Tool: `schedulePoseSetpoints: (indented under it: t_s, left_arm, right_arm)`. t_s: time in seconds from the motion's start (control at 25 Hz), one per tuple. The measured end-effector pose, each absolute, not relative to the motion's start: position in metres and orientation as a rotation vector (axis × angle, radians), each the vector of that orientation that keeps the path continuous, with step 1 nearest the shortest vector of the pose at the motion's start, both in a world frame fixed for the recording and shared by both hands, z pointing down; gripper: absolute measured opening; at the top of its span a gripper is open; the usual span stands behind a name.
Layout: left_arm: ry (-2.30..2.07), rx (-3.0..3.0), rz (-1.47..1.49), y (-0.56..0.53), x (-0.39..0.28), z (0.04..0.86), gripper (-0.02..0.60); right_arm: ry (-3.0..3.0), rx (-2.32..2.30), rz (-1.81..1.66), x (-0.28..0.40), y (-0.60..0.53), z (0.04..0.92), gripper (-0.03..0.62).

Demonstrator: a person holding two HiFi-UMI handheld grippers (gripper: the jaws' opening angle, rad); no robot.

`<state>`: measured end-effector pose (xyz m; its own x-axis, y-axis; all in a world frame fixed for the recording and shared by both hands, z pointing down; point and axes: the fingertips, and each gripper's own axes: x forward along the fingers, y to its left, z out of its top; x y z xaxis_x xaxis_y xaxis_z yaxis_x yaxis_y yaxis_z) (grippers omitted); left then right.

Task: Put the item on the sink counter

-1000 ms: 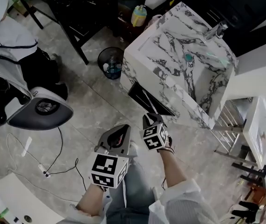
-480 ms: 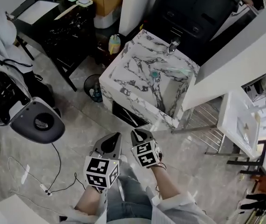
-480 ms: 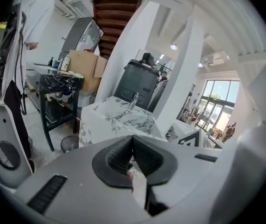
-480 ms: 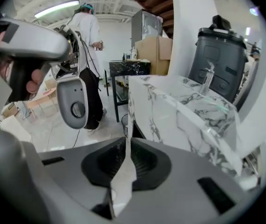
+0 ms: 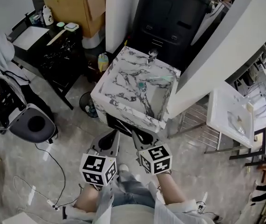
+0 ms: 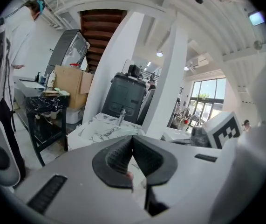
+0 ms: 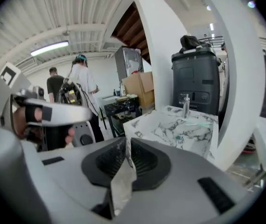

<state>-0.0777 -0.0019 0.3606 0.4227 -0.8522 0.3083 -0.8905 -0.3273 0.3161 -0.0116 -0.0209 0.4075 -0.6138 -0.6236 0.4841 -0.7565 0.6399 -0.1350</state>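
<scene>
Item point(image 7: 121, 185) clamped in right gripper point(image 7: 126, 147), outside sink point(image 7: 172, 132).

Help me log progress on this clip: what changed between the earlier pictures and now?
The view swung: the sink counter slid from upper right to centre and looks smaller, and a cardboard box came into sight. Nothing was picked up or let go. The right gripper still pinches the thin clear strip; the left gripper stays beside it, both short of the counter.

Glossy veined marble sink counter point(image 5: 119, 78), chrome tap point(image 5: 152, 56), matt cardboard box point(image 5: 74, 8)
</scene>
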Motion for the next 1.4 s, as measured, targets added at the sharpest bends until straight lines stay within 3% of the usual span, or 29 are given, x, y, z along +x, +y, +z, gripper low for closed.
schedulePoseSetpoints:
  t_s: [0.68, 1.4]
  left_arm:
    - [-1.404, 2.520, -0.017, 0.008, -0.029, 0.256, 0.015]
    - [-1.419, 2.562, -0.038, 0.013, -0.026, 0.242, 0.015]
  right_arm:
    - [-2.892, 1.189, 0.316, 0.013, 0.004, 0.244, 0.011]
    - [-2.855, 1.186, 0.197, 0.009, 0.008, 0.233, 0.009]
